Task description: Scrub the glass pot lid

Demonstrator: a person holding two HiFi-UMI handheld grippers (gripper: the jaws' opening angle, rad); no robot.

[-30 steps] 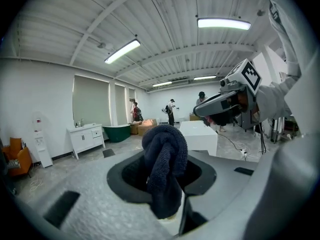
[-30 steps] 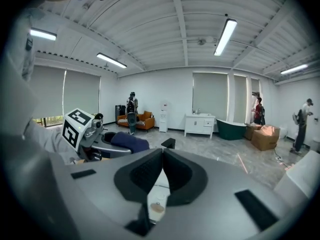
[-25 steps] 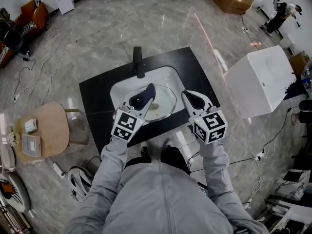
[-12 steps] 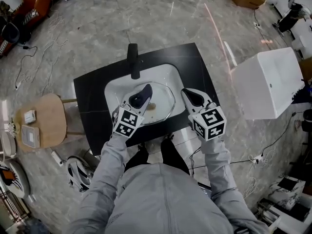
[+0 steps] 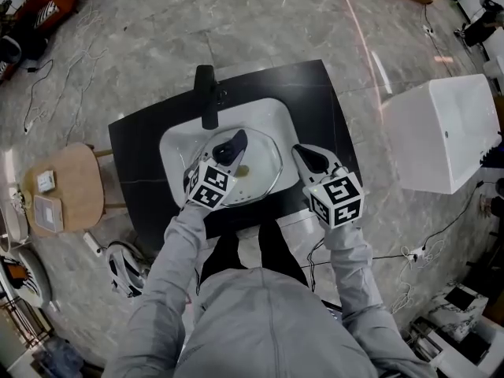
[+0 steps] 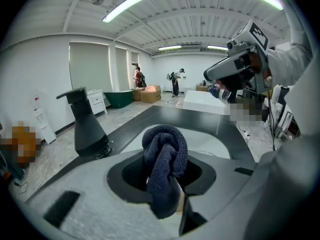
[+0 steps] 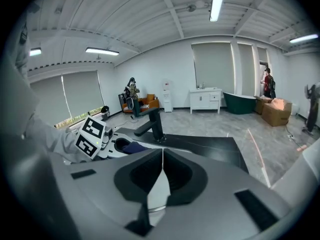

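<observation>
The glass pot lid (image 5: 264,170) lies tilted in the white sink (image 5: 175,146). My right gripper (image 5: 300,154) is at the lid's right edge, and in the right gripper view its jaws are shut on the lid's rim (image 7: 157,208). My left gripper (image 5: 236,142) hangs over the left part of the lid, shut on a dark blue cloth (image 5: 230,151). In the left gripper view the cloth (image 6: 165,156) bunches up between the jaws and hides the lid.
A black faucet (image 5: 205,93) stands at the sink's far left corner on the black counter (image 5: 134,187). A big white tub (image 5: 445,132) stands to the right. A wooden stool (image 5: 71,191) and cables are on the floor at left.
The left gripper with the cloth has shifted slightly toward the faucet over the lid. The right gripper has kept its hold at the lid's edge. The head view has drifted.
</observation>
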